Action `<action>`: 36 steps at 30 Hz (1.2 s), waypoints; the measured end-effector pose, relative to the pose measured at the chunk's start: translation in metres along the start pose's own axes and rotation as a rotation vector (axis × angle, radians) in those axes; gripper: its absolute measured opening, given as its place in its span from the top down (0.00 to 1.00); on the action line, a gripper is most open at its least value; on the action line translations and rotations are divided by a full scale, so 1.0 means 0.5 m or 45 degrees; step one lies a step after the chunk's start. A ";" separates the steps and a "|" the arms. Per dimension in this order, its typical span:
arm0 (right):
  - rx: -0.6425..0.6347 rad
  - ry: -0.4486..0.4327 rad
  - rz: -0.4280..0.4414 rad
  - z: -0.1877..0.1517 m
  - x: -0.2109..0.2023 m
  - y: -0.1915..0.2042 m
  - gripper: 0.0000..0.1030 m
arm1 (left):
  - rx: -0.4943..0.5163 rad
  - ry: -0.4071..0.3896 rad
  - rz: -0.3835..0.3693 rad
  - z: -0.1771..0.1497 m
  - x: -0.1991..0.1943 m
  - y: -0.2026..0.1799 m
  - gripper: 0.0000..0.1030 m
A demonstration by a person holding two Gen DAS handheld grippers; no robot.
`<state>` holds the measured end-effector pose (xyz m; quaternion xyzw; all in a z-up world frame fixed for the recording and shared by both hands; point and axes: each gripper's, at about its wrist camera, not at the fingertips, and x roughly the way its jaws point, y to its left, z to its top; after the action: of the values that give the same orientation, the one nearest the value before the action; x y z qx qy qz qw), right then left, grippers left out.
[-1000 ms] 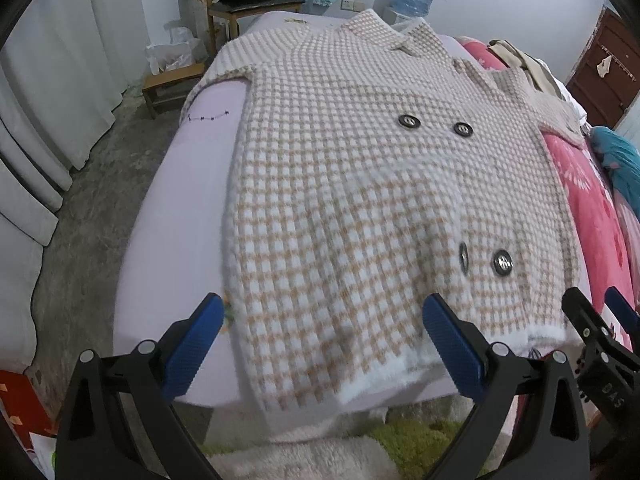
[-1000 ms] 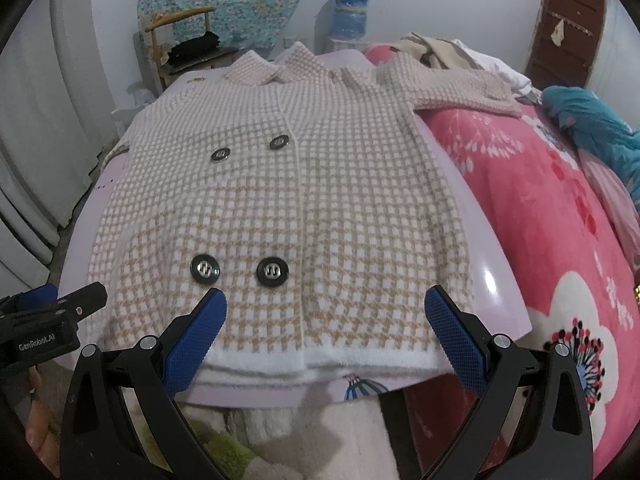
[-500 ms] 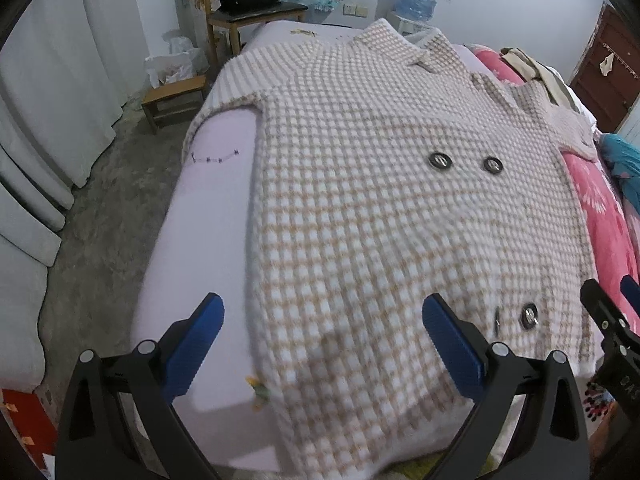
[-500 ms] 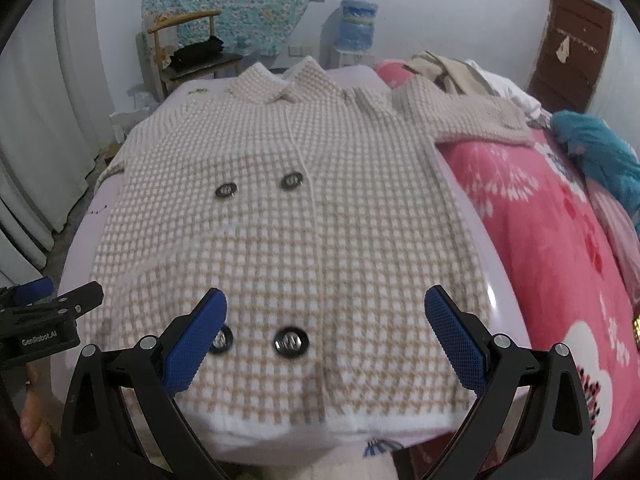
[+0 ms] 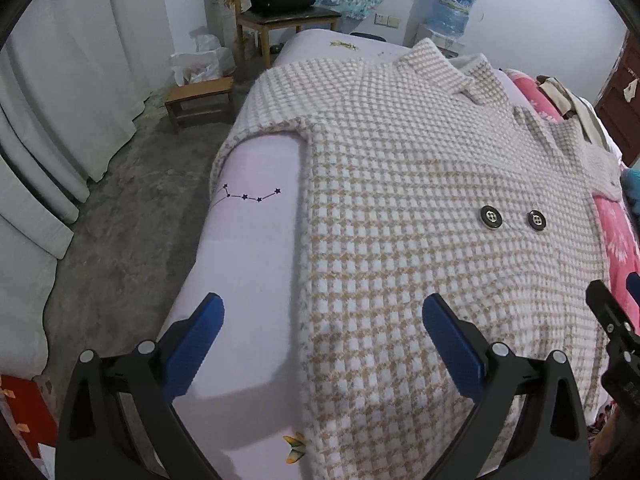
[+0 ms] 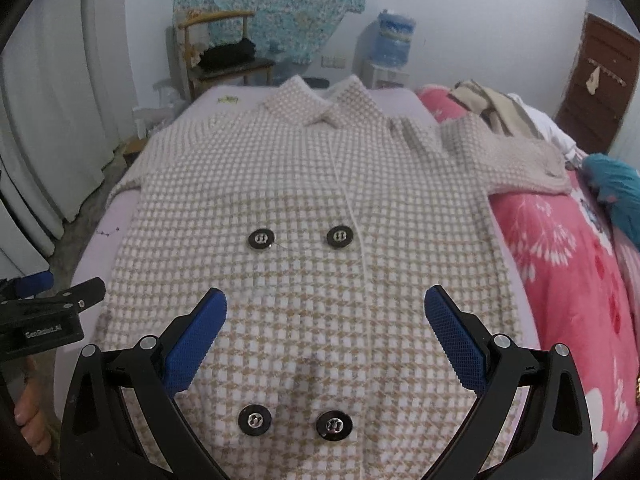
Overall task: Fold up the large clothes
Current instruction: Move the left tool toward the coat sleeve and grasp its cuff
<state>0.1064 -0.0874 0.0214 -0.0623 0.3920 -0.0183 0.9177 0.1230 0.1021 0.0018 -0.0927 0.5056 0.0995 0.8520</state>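
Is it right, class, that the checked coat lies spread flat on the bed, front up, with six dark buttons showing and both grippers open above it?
Not quite: the checked coat shows four dark buttons, not six, in two pairs, as the right wrist view shows. The rest stands: it lies front up on the bed, with the left gripper and right gripper open above it.

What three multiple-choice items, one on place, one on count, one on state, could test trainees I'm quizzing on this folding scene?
1. Where does the coat lie?
A. on the lilac bed
B. on the chair
C. on the floor

2. How many dark buttons show in the right wrist view?
A. two
B. four
C. six

3. How are the two claws?
A. both shut on cloth
B. one open, one shut
C. both open, empty

Key: 1 A, the coat is spread flat over the sheet; 2 B, two pairs; 3 C, left claw and right claw fingers stand wide apart, holding nothing.
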 end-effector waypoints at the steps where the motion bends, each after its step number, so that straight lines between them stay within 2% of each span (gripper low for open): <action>1: 0.002 0.010 0.000 0.000 0.005 0.002 0.07 | -0.003 0.011 -0.003 0.000 0.003 0.001 0.05; 10: 0.000 0.059 -0.015 0.004 0.029 0.010 0.07 | -0.055 0.004 0.028 0.009 0.012 0.033 0.05; 17: -0.021 0.066 -0.008 0.015 0.045 0.027 0.08 | -0.093 -0.095 0.037 0.023 0.004 0.067 0.05; 23: -0.056 0.055 0.009 0.030 0.054 0.049 0.07 | -0.106 -0.132 0.013 0.032 0.007 0.080 0.05; 36: -0.153 0.042 0.084 0.047 0.078 0.103 0.08 | -0.174 -0.197 0.056 0.047 0.016 0.126 0.05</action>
<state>0.1494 -0.0369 0.0030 -0.1039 0.4095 0.0344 0.9057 0.1296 0.1695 0.0022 -0.1315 0.4322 0.1593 0.8778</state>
